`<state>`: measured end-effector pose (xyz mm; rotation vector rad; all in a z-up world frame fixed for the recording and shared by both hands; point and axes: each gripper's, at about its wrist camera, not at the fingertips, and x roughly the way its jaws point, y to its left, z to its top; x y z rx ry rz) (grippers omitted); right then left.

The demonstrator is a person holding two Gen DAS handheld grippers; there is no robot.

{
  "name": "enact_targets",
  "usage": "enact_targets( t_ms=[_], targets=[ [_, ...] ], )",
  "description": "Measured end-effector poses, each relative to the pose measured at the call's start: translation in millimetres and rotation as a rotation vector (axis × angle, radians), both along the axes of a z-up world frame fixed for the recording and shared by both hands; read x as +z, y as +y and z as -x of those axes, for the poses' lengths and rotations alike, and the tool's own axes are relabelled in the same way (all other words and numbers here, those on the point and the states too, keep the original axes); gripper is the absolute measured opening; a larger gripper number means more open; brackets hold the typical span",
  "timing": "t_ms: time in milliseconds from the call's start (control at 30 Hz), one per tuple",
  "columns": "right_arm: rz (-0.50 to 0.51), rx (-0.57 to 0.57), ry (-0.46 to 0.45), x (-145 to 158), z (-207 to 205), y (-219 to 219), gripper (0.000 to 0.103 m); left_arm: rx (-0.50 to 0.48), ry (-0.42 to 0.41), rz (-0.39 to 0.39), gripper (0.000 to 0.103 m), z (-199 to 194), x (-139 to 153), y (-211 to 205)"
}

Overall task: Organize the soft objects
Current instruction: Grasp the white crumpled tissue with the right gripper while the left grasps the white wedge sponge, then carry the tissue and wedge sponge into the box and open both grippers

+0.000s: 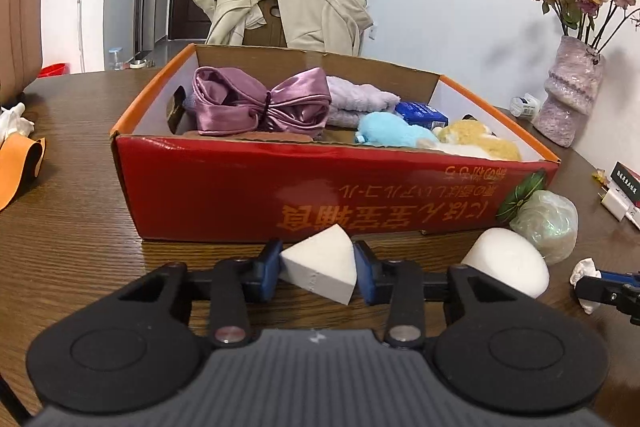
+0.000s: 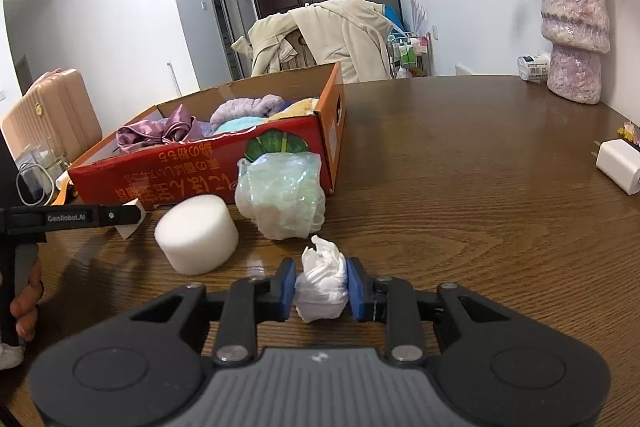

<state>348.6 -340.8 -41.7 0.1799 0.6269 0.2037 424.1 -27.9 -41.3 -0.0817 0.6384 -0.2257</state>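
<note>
On my left, the left gripper [image 1: 318,273] pinches the white foam wedge [image 1: 318,269] across its flat sides, the blue pads [image 1: 269,269] pressed against it; the wedge rests on the wooden table [image 1: 80,227] just in front of the red cardboard box [image 1: 240,187]. I judge it very light and springy, so a grip on the thick end should hold without crushing it. Beside it stands the white foam cylinder [image 2: 196,233], equally light; I would take it across its round wall. Next, the crumpled plastic bag [image 2: 282,197] leans on the box front: slippery, shapeless, best pinched at a bunched fold. On my right, the right gripper [image 2: 321,289] squeezes the crumpled white tissue [image 2: 322,285] at its middle, down on the table. It weighs almost nothing and tears easily, I think.
</note>
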Motion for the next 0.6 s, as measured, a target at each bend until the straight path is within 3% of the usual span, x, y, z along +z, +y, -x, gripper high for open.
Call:
enact_targets(
  t_ms=[133, 267, 433, 600],
  targets=[
    [-0.012, -0.007, -0.004, 0.0, 1.3, -0.4, 0.025, 0.002, -0.001, -0.046, 0.035, 15.5, 5.9, -7.1],
    [0.025, -0.047, -0.031, 4.1, 18.2, 8.3, 0.024, -0.053, -0.049, 0.025, 0.035, 69.9, 30.6, -6.8],
    [-0.072, 0.061, -0.049, 18.3, 82.7, 41.1, 0.024, -0.066, -0.083, 0.119, 0.035, 156.5, 45.1, -0.6],
    [-0.050, 0.181, -0.093, 32.9, 131.0, 72.8, 0.024, -0.097, -0.091, 0.108, 0.035, 184.8, 52.5, 2.2]
  ],
)
